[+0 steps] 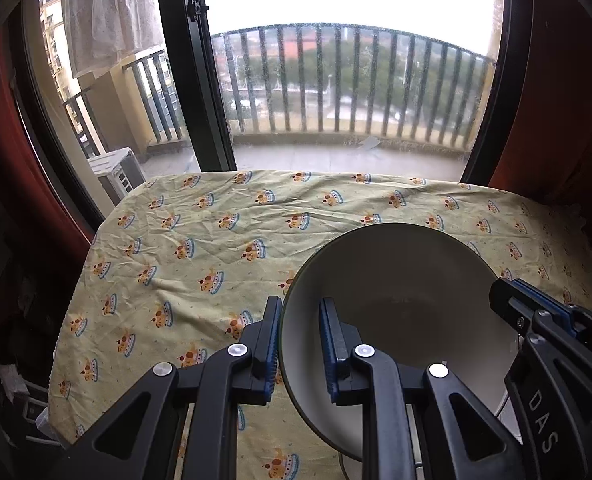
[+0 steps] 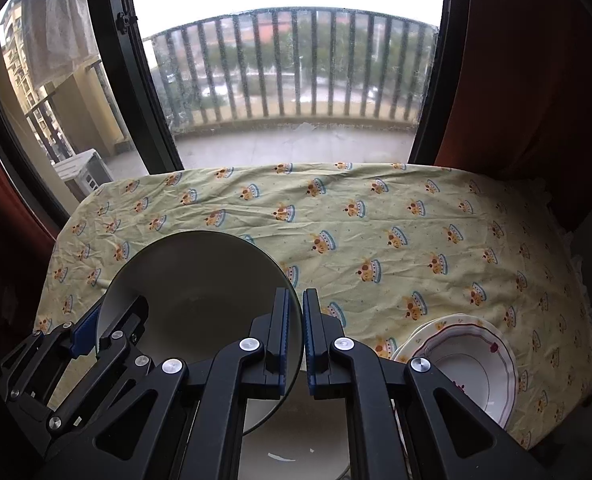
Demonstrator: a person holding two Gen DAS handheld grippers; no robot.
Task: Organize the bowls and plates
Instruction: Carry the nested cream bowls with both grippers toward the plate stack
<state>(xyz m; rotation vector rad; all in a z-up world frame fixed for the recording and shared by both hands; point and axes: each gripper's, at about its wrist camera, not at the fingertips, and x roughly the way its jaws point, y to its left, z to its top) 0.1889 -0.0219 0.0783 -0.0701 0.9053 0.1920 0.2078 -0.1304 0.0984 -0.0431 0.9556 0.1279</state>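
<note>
Nearest the left wrist camera, the left gripper [image 1: 299,344] straddles the left rim of a grey bowl [image 1: 407,280]; one blue pad lies outside the wall, the other inside, with a visible gap around the rim, so whether the jaws pinch it or merely bracket it cannot be told. In the right wrist view, the right gripper [image 2: 296,340] has its blue pads clenched on the opposite rim of the same grey bowl [image 2: 200,276], one pad on each side of the thin edge. The bowl is tilted, its opening turned toward the cameras, above the near edge of the table. Under it, a plain white dish [image 2: 296,440] shows between the gripper arms. Just right of the right gripper rests a stack of scalloped floral plates [image 2: 475,364]. All stand on a yellow patterned tablecloth [image 2: 375,220]. Beyond the table lies a window [image 2: 288,80] with a balcony railing [image 2: 296,40] and red curtains [image 2: 515,80].
</note>
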